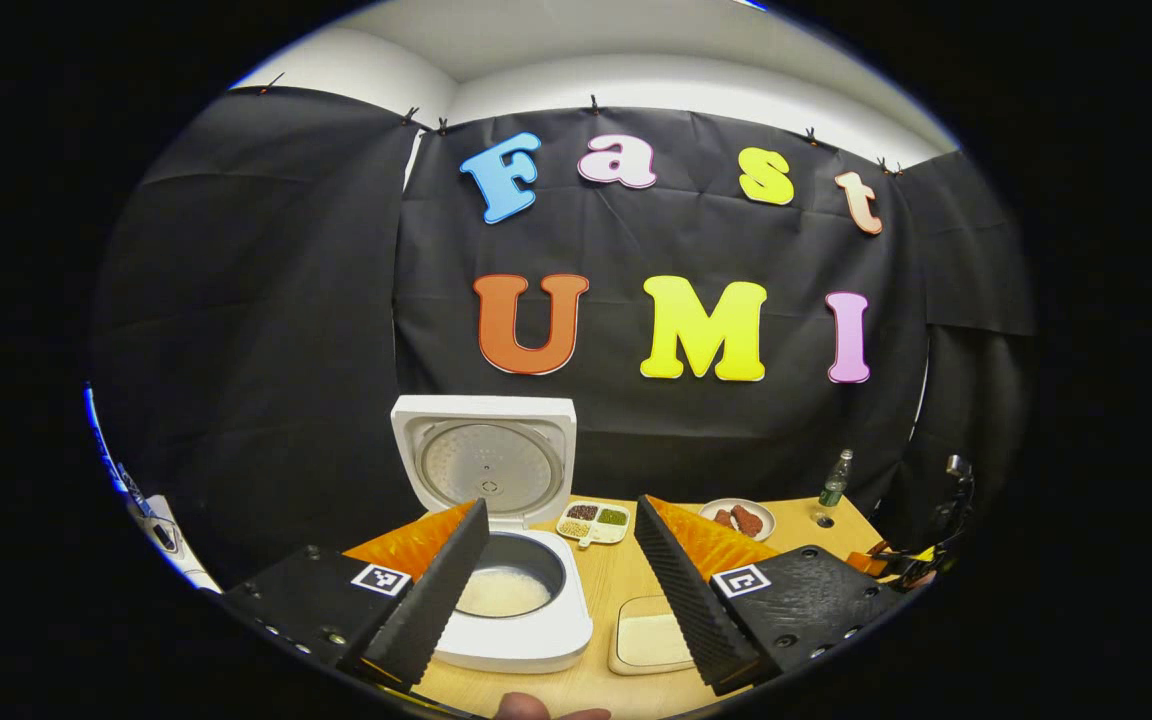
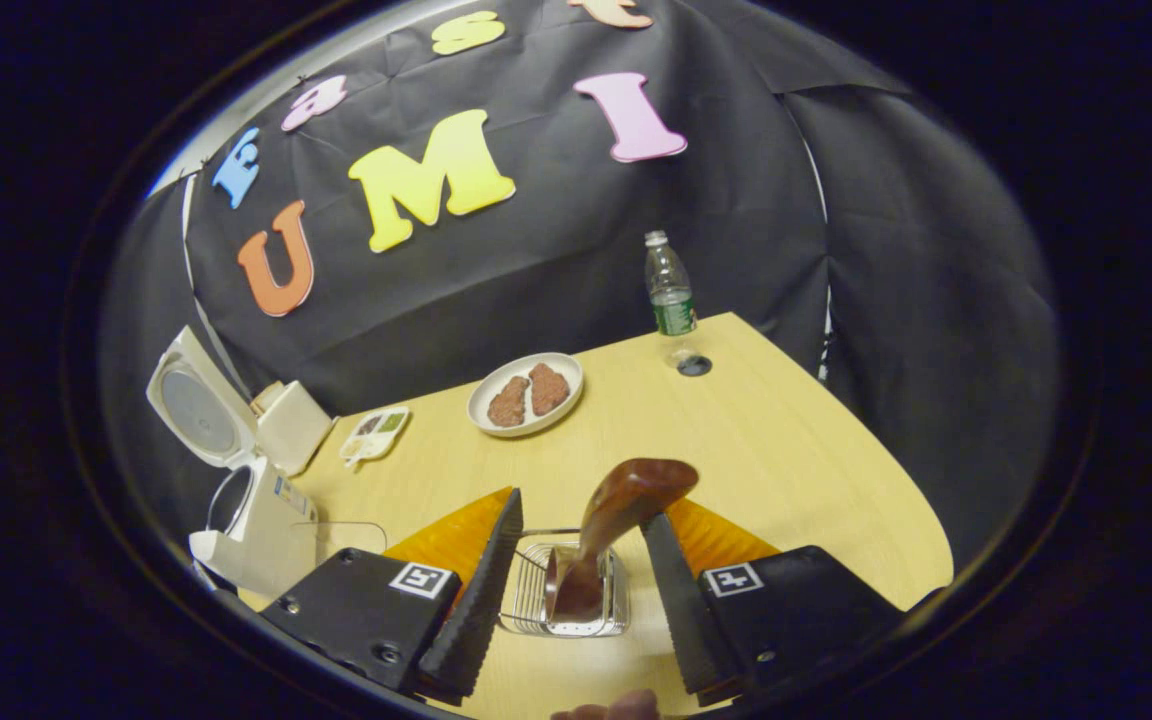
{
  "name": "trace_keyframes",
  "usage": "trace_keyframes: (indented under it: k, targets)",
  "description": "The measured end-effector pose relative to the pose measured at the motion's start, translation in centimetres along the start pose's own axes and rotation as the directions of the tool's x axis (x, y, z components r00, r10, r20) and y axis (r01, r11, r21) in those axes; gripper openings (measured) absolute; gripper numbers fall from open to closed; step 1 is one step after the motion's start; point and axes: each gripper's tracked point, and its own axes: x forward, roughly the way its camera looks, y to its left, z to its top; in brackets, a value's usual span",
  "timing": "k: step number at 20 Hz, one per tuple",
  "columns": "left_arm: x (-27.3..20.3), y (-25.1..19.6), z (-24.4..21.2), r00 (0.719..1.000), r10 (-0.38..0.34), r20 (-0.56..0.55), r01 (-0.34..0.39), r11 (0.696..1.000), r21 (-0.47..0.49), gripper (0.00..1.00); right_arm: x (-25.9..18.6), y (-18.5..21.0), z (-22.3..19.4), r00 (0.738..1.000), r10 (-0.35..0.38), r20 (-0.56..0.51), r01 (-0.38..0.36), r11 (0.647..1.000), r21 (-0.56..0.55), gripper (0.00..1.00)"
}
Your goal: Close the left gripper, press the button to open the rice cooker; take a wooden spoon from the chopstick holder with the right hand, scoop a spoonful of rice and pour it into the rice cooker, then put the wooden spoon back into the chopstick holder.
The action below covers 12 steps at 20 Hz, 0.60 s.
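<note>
The white rice cooker (image 1: 521,640) stands open with its lid (image 1: 486,462) upright, and pale rice lies in the pot (image 1: 502,590). My left gripper (image 1: 560,503) hangs open just in front of it, holding nothing. A shallow tray of rice (image 1: 651,638) lies to the cooker's right. In the right gripper view, the wooden spoon (image 2: 628,495) stands bowl-up in the wire chopstick holder (image 2: 566,600). My right gripper (image 2: 583,508) is open around it, its fingers apart from the spoon. The cooker (image 2: 256,515) shows at the far left of that view.
On the wooden table (image 2: 786,450) are a small divided dish of grains (image 1: 593,522), a plate with two brown pieces (image 2: 526,393) and a bottle (image 2: 671,295) near the back edge. Black cloth walls the booth. A fingertip (image 1: 521,708) shows at the bottom.
</note>
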Motion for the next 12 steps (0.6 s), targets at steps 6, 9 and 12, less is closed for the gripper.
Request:
trace_keyframes:
  k: [6, 9, 12]
  targets:
    - [4.1, 1.9, 3.4, 0.998, -0.049, 0.043, 0.048, 0.999, 0.022, 0.94, -7.1, -0.6, 6.5, 0.988, -0.057, 0.147, 0.061, 0.998, -0.019, 0.87]
    - [6.6, 2.9, 6.7, 0.993, -0.071, 0.094, 0.07, 0.997, 0.016, 0.94, -11.7, -0.8, 9.5, 0.965, -0.104, 0.24, 0.12, 0.991, -0.052, 0.88]
    - [9.8, 4.5, 8.5, 0.991, -0.08, 0.104, 0.077, 0.997, 0.03, 0.94, -16.4, -1.8, 10.7, 0.936, -0.17, 0.308, 0.198, 0.978, -0.063, 0.98]
